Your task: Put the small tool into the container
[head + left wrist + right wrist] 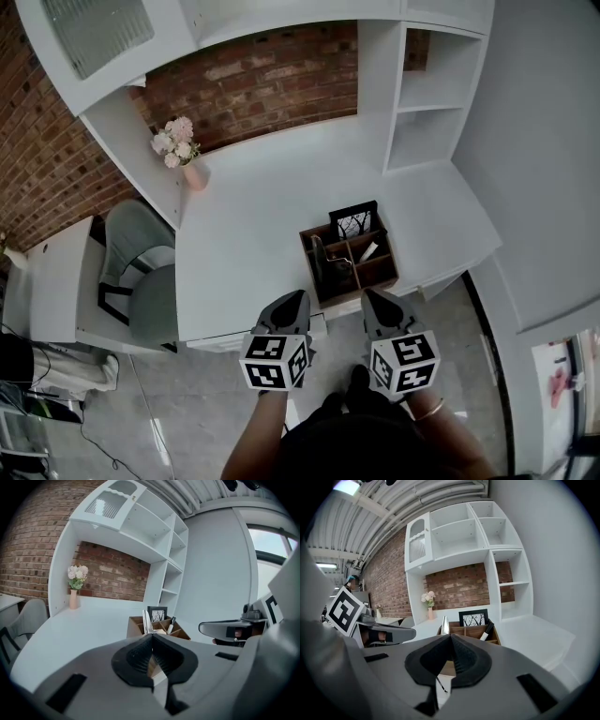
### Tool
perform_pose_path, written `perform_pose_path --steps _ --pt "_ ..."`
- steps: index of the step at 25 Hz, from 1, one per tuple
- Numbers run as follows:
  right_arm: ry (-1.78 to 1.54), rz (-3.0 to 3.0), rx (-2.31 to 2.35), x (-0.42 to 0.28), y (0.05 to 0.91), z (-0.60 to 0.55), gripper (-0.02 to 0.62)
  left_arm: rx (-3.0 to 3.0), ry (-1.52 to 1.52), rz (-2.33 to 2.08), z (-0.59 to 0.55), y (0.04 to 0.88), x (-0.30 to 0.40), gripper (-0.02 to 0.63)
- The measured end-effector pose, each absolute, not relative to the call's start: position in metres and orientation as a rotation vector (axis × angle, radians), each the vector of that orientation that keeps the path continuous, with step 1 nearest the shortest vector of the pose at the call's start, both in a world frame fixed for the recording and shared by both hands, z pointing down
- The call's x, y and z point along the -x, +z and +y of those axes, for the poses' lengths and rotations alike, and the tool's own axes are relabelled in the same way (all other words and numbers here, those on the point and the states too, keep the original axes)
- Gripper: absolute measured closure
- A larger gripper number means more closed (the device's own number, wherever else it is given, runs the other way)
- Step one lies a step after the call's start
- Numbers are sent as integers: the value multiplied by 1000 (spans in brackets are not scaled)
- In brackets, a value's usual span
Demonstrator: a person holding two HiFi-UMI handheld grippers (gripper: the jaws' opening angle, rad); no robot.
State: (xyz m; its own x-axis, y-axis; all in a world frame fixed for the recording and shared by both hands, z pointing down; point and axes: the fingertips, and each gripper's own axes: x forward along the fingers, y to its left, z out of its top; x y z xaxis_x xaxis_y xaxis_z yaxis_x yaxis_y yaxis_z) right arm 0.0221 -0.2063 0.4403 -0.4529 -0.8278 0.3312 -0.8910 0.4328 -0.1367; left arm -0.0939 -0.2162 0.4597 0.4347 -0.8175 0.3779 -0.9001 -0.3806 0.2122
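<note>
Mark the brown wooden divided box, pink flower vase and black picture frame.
Brown wooden divided box point(339, 294): head view, near rim.
Pink flower vase point(195, 175): head view, body.
Black picture frame point(354, 223): head view, picture centre.

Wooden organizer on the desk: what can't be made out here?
- Head view: items in the wooden organizer are too small to identify.
- Left gripper view: the organizer's lower front is hidden behind the left gripper, jaws together.
- Right gripper view: its lower front is hidden behind the right gripper, jaws together.

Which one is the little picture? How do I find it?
Find the white desk, then the brown wooden box near its front edge. The picture stands at the box's back: the only black-framed thing there, showing bare black branches on white.
</note>
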Motion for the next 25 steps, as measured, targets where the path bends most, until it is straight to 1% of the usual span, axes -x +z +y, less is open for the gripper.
perform_pose_path --steps 25 --pt "399 -2501 -1498 -12 428 -182 592 -2338 254 -1448 -195 448 101 597"
